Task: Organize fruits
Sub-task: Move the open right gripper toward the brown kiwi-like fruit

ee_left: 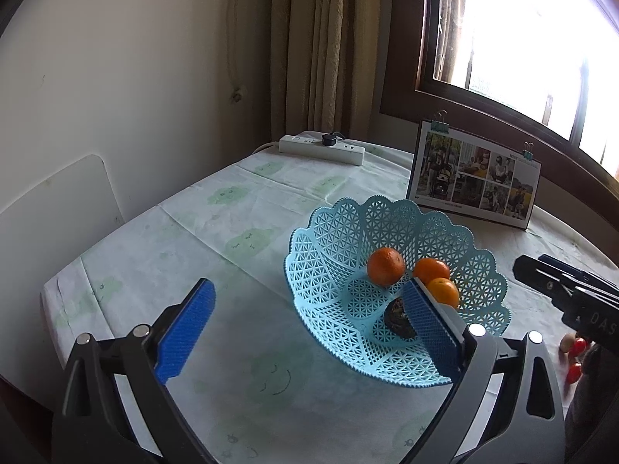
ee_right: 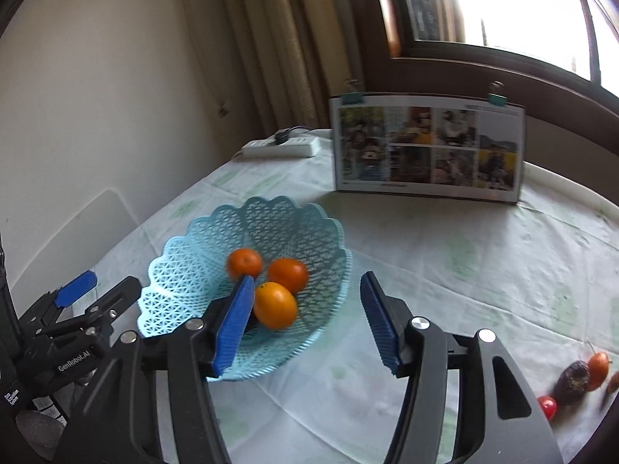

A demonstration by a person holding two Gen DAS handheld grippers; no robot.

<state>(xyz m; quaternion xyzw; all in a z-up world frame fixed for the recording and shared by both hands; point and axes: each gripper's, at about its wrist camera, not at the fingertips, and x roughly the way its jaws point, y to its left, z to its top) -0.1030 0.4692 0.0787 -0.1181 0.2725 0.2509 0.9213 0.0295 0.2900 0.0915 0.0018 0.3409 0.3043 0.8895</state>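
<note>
Nearest the left gripper (ee_left: 305,328), its blue ribbed pads stand wide apart with nothing between them, over a pale cloth (ee_left: 216,255) printed with faint green smiling shapes and creased by fold lines. The right gripper (ee_right: 305,321) is spread wide too and empty, its left pad in front of the basket's near side.

The basket (ee_left: 329,239) is light blue plastic lattice with a scalloped rim, sitting right of the table's middle. In it lie three smooth oranges (ee_left: 385,266), close together, and a dark rough fruit (ee_left: 398,319) partly hidden behind a pad. At the table's right edge, well apart from the basket, lie a dark wrinkled fruit (ee_right: 572,381), a small orange fruit (ee_right: 599,365) and a red tomato (ee_right: 547,406); motion blur softens them.

Bare cloth lies open left of the basket and between it and the loose fruit. The table's left edge meets a white chair back (ee_left: 58,201).

Farther on, a clipped photo board (ee_right: 427,147) stands upright behind the basket, and a white power strip (ee_left: 321,149) lies at the far edge. Beyond are a cream wall, ribbed beige curtain (ee_left: 309,46) and dark-framed window (ee_left: 522,38).
</note>
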